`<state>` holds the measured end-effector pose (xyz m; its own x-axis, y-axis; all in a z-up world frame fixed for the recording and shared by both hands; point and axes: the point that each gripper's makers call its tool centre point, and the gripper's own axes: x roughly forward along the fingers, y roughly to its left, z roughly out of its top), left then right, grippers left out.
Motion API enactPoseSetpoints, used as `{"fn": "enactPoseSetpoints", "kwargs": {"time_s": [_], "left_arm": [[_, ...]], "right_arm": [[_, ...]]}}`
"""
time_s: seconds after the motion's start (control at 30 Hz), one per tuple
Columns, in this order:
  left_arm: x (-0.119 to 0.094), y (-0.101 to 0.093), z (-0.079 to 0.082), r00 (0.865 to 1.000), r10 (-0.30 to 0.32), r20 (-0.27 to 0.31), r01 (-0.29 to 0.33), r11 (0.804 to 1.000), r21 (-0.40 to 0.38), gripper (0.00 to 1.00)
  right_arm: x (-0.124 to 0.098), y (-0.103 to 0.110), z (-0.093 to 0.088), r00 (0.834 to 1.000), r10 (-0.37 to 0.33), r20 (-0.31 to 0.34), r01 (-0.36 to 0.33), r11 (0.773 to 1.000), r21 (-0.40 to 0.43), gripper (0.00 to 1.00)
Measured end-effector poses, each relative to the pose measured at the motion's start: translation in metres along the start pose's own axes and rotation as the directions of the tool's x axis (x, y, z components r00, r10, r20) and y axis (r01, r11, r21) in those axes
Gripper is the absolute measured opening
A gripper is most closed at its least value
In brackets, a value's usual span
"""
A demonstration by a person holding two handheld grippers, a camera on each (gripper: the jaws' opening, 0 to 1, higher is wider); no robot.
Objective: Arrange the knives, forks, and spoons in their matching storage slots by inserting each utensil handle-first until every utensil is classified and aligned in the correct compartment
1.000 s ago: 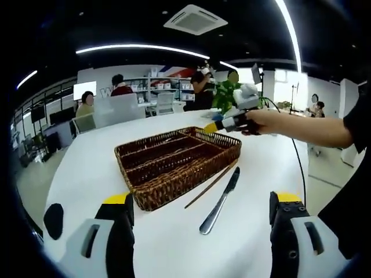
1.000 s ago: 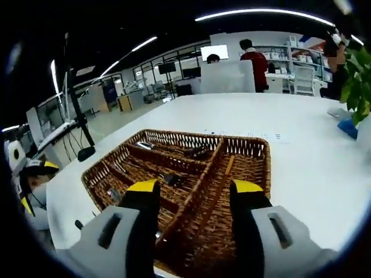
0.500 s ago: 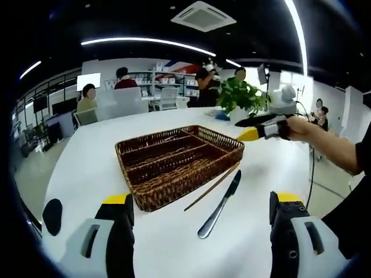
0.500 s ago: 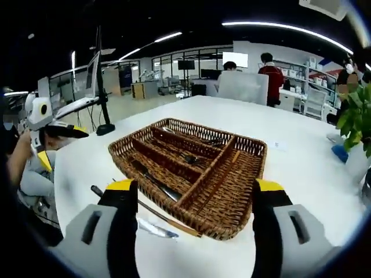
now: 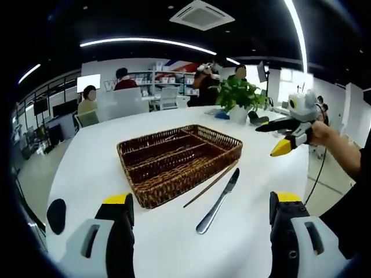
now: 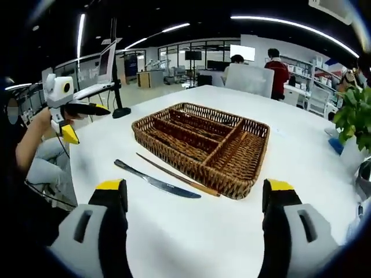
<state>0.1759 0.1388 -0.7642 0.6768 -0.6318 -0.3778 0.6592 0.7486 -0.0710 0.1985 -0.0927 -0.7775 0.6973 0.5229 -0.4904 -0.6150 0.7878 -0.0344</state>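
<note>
A woven wicker tray [image 5: 174,174] with long divided compartments is sitting on the white table [image 5: 87,174], and in the right gripper view the same tray [image 6: 232,174] is lying beyond the gripper jaws, its slots running away from the camera. What is lying inside the compartments is too dark to make out. A single knife [image 5: 219,200] is resting flat on the table just beside the tray's near edge, with a thin wooden stick [image 5: 211,185] lying between it and the tray, close to the wicker wall; in the right gripper view the knife [image 6: 155,180] and the stick [image 6: 177,175] are lying side by side in front of the tray. The left gripper [image 5: 200,231] is hovering above the table with its jaws spread wide and nothing between them, and it is also showing at the left of the right gripper view [image 6: 74,120], held up in a hand beyond the table edge. The right gripper [image 6: 194,217] is likewise hanging released and empty over the table, and it is appearing in the left gripper view [image 5: 284,136], raised off to the side, well apart from the tray. A potted plant [image 5: 239,98] is standing at the far side of the table.
</note>
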Motion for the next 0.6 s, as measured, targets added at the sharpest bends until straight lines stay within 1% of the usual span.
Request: {"fn": "enactPoseSetpoints", "kwargs": {"time_s": [0.13, 0.2, 0.23, 0.3, 0.4, 0.47, 0.6], "left_arm": [[-0.005, -0.001, -0.001, 1.0, -0.004, 0.001, 0.004, 1.0, 0.014, 0.99], [-0.007, -0.003, -0.004, 1.0, -0.013, -0.013, 0.014, 0.999, 0.035, 0.99], [-0.007, -0.004, -0.007, 0.999, -0.02, -0.03, 0.021, 0.999, 0.042, 0.99], [-0.007, -0.005, -0.01, 0.999, -0.022, -0.047, 0.024, 0.999, 0.045, 0.99], [-0.007, -0.005, -0.013, 0.998, -0.022, -0.052, 0.024, 0.999, 0.047, 0.99], [-0.006, -0.006, -0.013, 0.999, -0.021, -0.05, 0.024, 0.999, 0.045, 0.99], [-0.005, -0.007, -0.011, 0.998, -0.025, -0.05, 0.028, 0.998, 0.058, 0.99]], "right_arm": [[-0.015, 0.006, -0.002, 1.0, -0.007, 0.013, 0.007, 1.0, 0.026, 1.0], [-0.021, 0.008, -0.004, 1.0, -0.012, 0.009, 0.012, 1.0, 0.024, 1.0], [-0.023, 0.009, -0.004, 1.0, -0.014, 0.007, 0.014, 1.0, 0.02, 1.0], [-0.025, 0.01, -0.006, 1.0, -0.008, 0.009, 0.008, 1.0, 0.014, 1.0], [-0.026, 0.011, -0.008, 1.0, -0.006, 0.009, 0.006, 1.0, 0.028, 1.0], [-0.027, 0.011, -0.01, 1.0, -0.007, 0.002, 0.007, 1.0, 0.029, 1.0], [-0.027, 0.012, -0.008, 1.0, -0.006, 0.007, 0.006, 1.0, 0.024, 0.99]]}}
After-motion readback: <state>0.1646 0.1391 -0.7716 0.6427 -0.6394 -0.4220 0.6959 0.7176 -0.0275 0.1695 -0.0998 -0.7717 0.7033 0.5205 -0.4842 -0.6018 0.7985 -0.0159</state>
